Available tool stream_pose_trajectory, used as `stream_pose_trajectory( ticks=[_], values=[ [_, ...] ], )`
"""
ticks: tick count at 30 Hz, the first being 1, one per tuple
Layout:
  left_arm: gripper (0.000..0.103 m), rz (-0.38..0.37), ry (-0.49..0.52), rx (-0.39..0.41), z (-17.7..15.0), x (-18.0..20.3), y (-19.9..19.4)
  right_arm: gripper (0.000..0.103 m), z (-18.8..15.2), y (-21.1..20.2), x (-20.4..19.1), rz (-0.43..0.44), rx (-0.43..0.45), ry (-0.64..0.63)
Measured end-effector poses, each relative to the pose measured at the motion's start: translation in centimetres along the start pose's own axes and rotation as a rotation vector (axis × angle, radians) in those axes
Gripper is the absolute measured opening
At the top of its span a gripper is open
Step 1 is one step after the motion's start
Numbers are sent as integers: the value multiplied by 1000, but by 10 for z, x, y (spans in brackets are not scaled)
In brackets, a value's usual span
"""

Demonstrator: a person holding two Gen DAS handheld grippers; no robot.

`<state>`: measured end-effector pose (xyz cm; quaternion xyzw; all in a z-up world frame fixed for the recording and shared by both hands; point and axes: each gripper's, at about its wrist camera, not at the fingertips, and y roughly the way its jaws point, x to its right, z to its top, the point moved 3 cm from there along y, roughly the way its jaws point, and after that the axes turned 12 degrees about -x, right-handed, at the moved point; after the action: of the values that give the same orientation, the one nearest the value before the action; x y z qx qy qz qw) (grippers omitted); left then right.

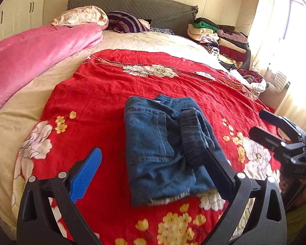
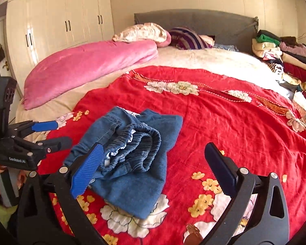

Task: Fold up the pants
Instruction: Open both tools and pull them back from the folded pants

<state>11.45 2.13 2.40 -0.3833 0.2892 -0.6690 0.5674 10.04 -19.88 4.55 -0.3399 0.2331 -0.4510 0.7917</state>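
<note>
Blue denim pants (image 1: 159, 149) lie folded into a small bundle on the red flowered bedspread (image 1: 104, 94). Their elastic waistband shows on top in the right wrist view (image 2: 132, 149). My left gripper (image 1: 153, 159) is open and empty, its fingers hovering either side of the bundle. My right gripper (image 2: 155, 159) is open and empty, just right of the bundle; it also shows at the right edge of the left wrist view (image 1: 263, 124). The left gripper shows at the left of the right wrist view (image 2: 55, 134).
A pink quilt (image 1: 34, 57) lies along the bed's left side. Pillows (image 1: 124, 21) rest at the grey headboard (image 1: 153, 6). A stack of folded clothes (image 1: 220, 38) sits at the far right by the curtain. White wardrobes (image 2: 61, 20) stand at the left.
</note>
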Motion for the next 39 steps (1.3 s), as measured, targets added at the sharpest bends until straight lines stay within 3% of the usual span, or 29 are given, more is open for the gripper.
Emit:
stream_pose_trajectory(
  ticks=[13,24,39],
  values=[
    [99,38,-2,40,-41,6,-37,94,-25,-47,-11,-41,56,-23],
    [99,64,-24,46,-72,4,-48,94,-52,-63,-19,-37,33,-21],
    [99,56,-48,-45,-102,3,-23,94,-91,-28,-15,-36,-82,60]
  ],
)
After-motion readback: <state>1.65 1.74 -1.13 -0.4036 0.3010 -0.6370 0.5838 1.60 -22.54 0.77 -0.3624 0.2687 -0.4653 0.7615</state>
